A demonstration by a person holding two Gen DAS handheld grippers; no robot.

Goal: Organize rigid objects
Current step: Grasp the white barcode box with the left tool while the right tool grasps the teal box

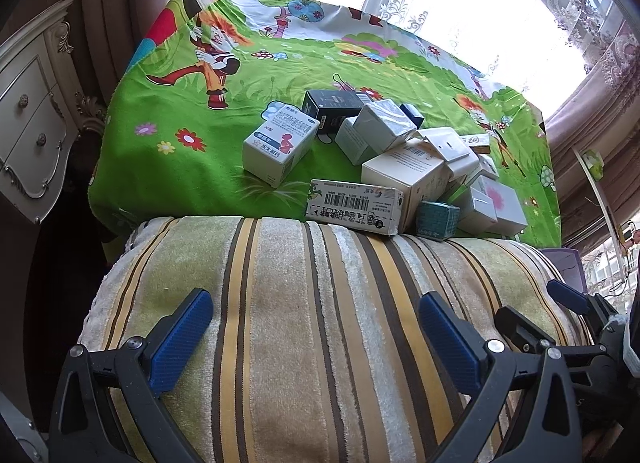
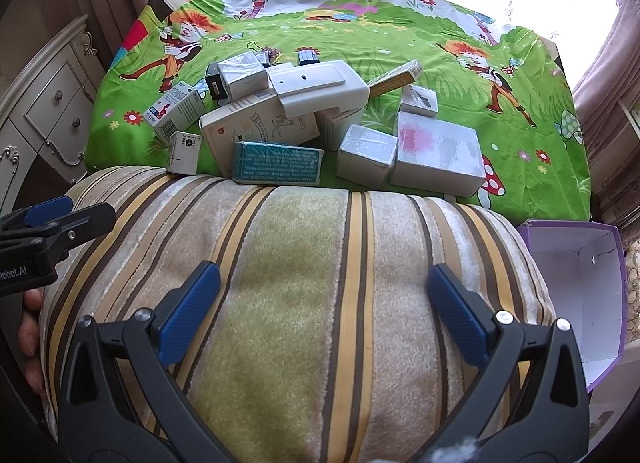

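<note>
- Left wrist view: left gripper (image 1: 316, 327) is hovering w/ jaws spread wide, nothing between them, over a striped cushion (image 1: 320, 303).
- The pile of boxes (image 1: 400, 167) is lying well ahead of it, past the cushion's far edge, on a green cartoon cloth (image 1: 180, 103). A barcode box (image 1: 354, 205) is sitting nearest, touching the cushion edge; a medicine box (image 1: 280, 145) is standing apart on the pile's left.
- Right gripper (image 1: 568, 295) is showing at the right edge, partly cut off; its opening can't be judged here.
- Right wrist view: right gripper (image 2: 324, 295) is also hanging wide open and empty over the cushion (image 2: 312, 283).
- Boxes (image 2: 320, 123) are sitting ahead on the cloth (image 2: 520, 111); a teal box (image 2: 278, 163) is leaning at the cushion edge.
- A purple-edged open box (image 2: 576, 291) is sitting just right of the cushion, cut by the frame.
- Print on most boxes is too small to read.
</note>
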